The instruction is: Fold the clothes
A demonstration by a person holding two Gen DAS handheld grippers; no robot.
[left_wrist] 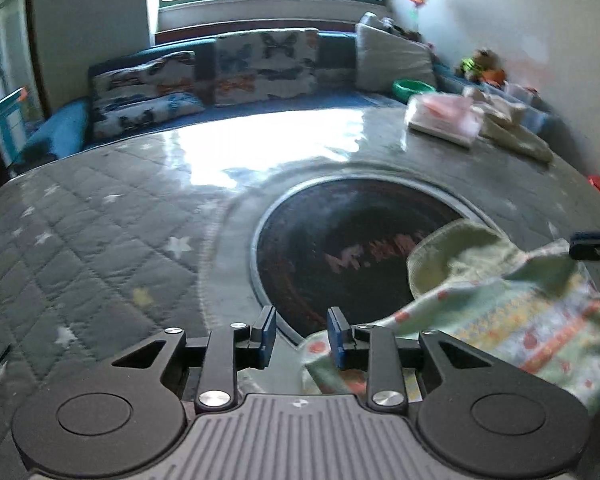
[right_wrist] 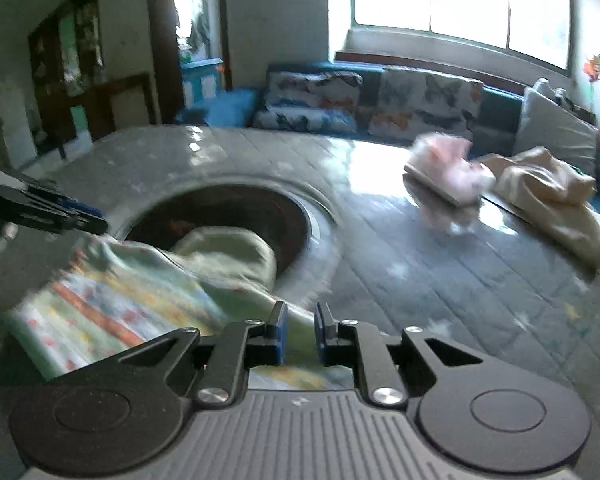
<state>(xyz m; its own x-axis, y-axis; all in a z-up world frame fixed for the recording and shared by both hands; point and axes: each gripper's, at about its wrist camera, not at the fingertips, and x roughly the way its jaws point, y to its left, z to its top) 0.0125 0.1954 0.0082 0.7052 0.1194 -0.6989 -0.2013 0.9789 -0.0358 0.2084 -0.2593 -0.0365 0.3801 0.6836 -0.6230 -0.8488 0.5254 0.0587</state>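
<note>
A small pale green garment with orange and yellow patterned stripes (left_wrist: 512, 316) lies on the table, partly over the dark round inset. It also shows in the right wrist view (right_wrist: 140, 296). My left gripper (left_wrist: 302, 336) is open, its right finger at the garment's near left edge. My right gripper (right_wrist: 300, 336) is open just past the garment's right edge, holding nothing. The right gripper's tip shows at the far right of the left wrist view (left_wrist: 596, 246), and the left gripper's tip shows at the left of the right wrist view (right_wrist: 60, 212).
The table (left_wrist: 100, 240) has a grey quilted star cover under glass, with a dark round inset (left_wrist: 340, 240). A pink folded pile (right_wrist: 448, 168) and a beige garment (right_wrist: 548, 196) lie at the far right. A sofa with butterfly cushions (left_wrist: 260, 64) stands behind.
</note>
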